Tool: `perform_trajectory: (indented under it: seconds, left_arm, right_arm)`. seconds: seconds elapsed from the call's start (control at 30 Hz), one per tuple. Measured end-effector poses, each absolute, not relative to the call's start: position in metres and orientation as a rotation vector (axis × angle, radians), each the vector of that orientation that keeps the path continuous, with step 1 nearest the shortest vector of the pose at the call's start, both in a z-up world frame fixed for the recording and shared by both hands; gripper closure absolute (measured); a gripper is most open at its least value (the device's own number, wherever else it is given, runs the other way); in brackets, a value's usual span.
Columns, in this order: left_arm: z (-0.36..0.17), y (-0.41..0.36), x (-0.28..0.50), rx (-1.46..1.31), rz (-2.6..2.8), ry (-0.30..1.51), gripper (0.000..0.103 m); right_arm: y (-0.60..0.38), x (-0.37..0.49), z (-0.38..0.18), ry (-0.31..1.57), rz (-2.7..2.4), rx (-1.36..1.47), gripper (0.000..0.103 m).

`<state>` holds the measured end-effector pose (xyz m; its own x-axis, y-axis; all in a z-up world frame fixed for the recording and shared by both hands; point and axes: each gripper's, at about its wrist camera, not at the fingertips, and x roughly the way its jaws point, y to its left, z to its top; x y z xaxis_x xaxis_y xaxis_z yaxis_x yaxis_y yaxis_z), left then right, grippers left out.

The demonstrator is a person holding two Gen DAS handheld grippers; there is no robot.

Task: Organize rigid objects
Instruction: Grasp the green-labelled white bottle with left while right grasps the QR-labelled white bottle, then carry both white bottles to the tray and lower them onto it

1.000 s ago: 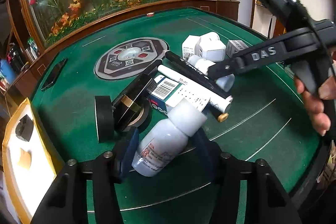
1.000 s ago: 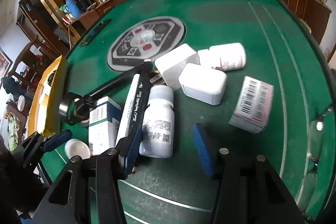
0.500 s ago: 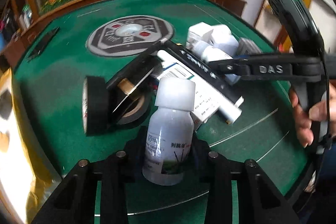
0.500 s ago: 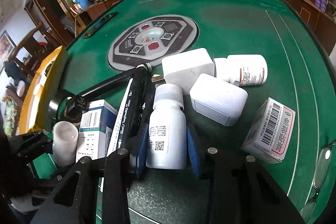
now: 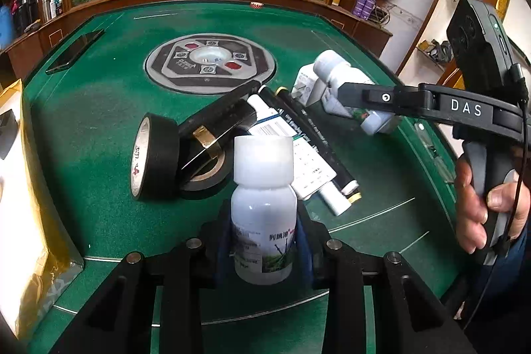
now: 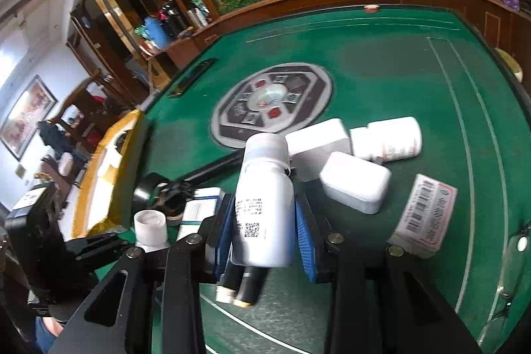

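A translucent bottle (image 5: 264, 221) with a white cap and green label stands upright between my left gripper's (image 5: 264, 243) blue pads, which are closing and press on its sides. My right gripper (image 6: 264, 231) is shut on a white bottle (image 6: 265, 198) with a QR code, held a little above the markers (image 6: 242, 284). In the left wrist view the right gripper (image 5: 361, 108) carries that bottle (image 5: 345, 82) over the white boxes. In the right wrist view the left gripper (image 6: 109, 247) and its capped bottle (image 6: 151, 228) sit at lower left.
Black tape rolls (image 5: 154, 161), a black box with a gold band (image 5: 215, 128), markers (image 5: 318, 148) and a blue-white carton lie mid-table. White boxes (image 6: 355, 181), a lying bottle (image 6: 395, 138) and a pink carton (image 6: 424, 214) sit right. A yellow box (image 6: 99, 181) stands left.
Both grippers have shut on their bottles. The left one rolled its lying bottle upright. The right one has lifted its bottle off the felt.
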<state>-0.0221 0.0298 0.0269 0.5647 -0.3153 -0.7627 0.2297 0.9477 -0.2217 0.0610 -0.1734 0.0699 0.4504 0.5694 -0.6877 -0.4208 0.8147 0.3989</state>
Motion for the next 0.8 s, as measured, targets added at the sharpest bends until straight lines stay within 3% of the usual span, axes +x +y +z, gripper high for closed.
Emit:
perform_trajectory:
  seconds: [0.5,0.8]
  left_arm:
    - [0.064,0.073,-0.048,-0.251,-0.317,0.799,0.067]
    - [0.084,0.143,-0.075,-0.334,-0.210,0.717,0.067]
  right_arm:
    - [-0.159,0.055,0.073,0.879,0.705,0.205,0.069]
    - [-0.110,0.035,0.090,0.862,0.801,0.133,0.069]
